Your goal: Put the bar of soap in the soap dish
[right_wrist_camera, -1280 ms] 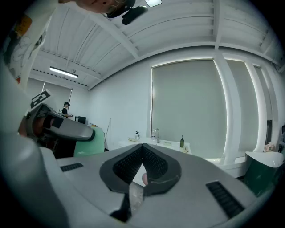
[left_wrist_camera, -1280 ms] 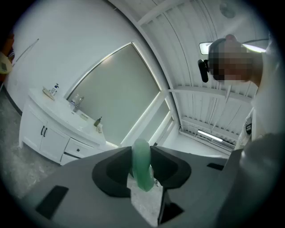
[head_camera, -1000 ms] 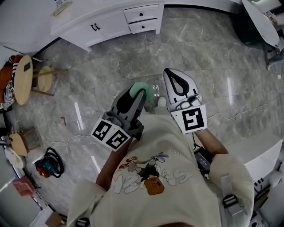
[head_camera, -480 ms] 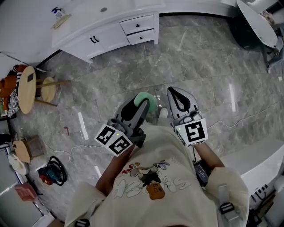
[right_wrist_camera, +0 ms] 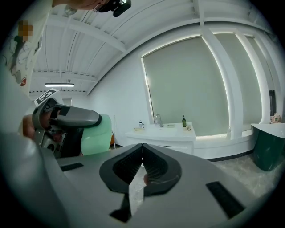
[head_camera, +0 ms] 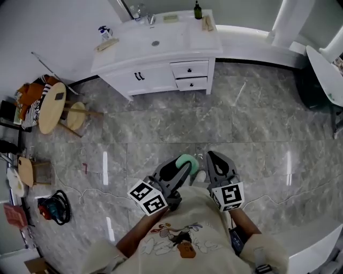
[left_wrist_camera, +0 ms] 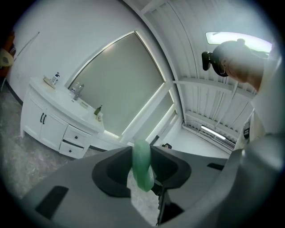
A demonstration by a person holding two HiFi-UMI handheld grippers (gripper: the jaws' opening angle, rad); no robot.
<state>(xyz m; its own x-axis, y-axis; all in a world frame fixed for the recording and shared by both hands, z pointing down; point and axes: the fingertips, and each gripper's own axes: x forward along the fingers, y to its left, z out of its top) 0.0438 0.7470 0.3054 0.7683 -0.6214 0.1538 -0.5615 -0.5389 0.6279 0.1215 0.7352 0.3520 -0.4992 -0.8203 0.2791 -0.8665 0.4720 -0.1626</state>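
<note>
Two grippers: held side by side in front of the person's chest, well out from the vanity (head_camera: 155, 53), over the grey marble floor (head_camera: 257, 123).
Left gripper (head_camera: 182, 163): jaws parted only by the thickness of the bar, pads pressed to both of its flat faces.
Bar of soap (left_wrist_camera: 142, 167): pale green, rounded, clamped edge-on between the left jaws and projecting past their tips; well apart from the vanity, in the air in front of its drawers.
Right gripper (right_wrist_camera: 142, 151): jaw tips closed against each other, nothing between them; just beside the left gripper, on the side away from the vanity's double doors.
Vanity: white, against the wall, with a basin and tap (head_camera: 140, 10) on top, a dark bottle (head_camera: 198, 9) at its right end and a spray bottle (head_camera: 103, 32) at its left end.
Soap dish: not identifiable; small items on the vanity top too small to tell apart.
Vanity front: two drawers (head_camera: 191, 76) at right, a pair of doors at left, all closed.
Round wooden table (head_camera: 52, 100): left of the vanity, near the wall, a stool (head_camera: 76, 115) just beside it.
Person: cream shirt with a cartoon print (head_camera: 179, 241), forearms extended towards the vanity.
</note>
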